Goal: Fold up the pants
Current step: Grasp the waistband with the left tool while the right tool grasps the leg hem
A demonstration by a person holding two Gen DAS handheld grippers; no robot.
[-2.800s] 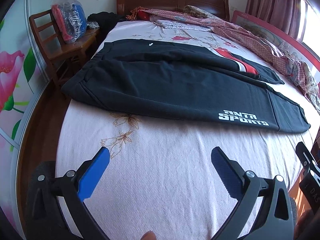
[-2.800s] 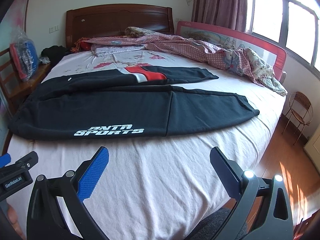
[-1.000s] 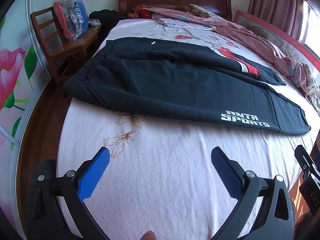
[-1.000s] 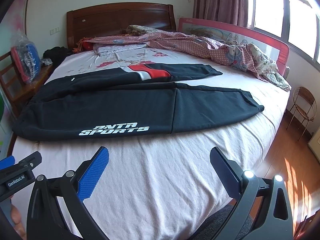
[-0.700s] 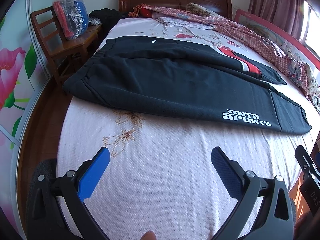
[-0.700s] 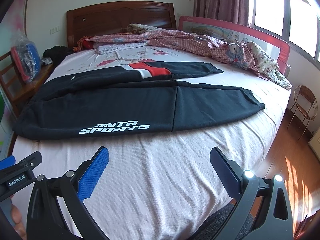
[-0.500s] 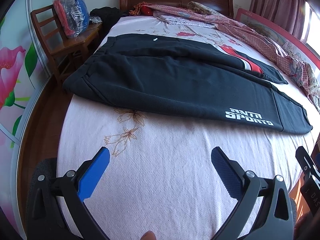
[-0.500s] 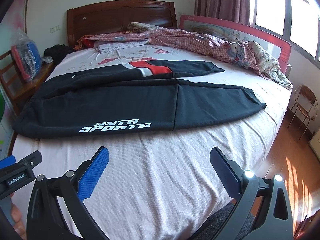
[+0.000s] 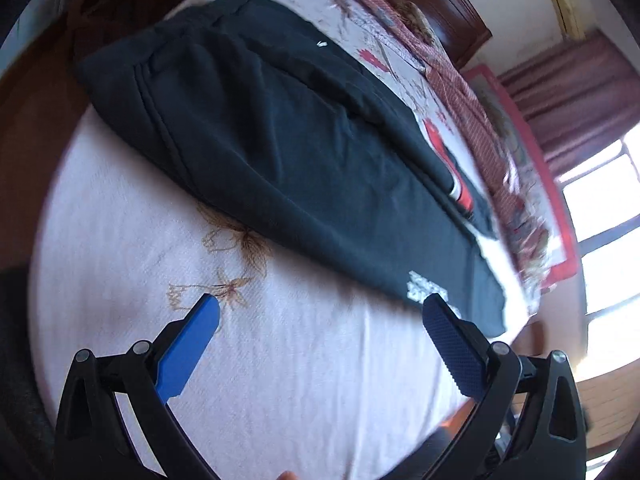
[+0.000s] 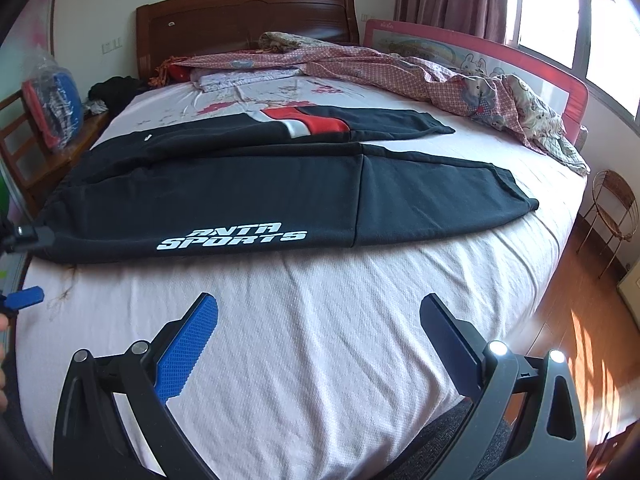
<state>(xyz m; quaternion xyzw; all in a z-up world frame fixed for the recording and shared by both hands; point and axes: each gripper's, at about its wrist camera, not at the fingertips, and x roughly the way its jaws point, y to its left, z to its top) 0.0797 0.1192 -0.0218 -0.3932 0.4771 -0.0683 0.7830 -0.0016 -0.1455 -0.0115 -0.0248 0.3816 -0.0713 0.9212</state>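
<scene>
The pants (image 10: pixel 256 188) lie flat across the bed (image 10: pixel 340 320), long axis left to right, waistband left, cuffs right. Both the left gripper (image 9: pixel 320 320) and right gripper (image 10: pixel 318 316) hover with jaws spread wide, holding nothing.

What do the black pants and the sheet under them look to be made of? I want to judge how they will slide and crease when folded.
The black pants look like thick matte knit, likely fleece or cotton jersey: soft rounded folds, no shine, printed white lettering. The bed sheet looks like a thin pale pink woven cotton with a fine ribbed or waffle texture and small wrinkles. The fibre content cannot be confirmed by sight.
</scene>
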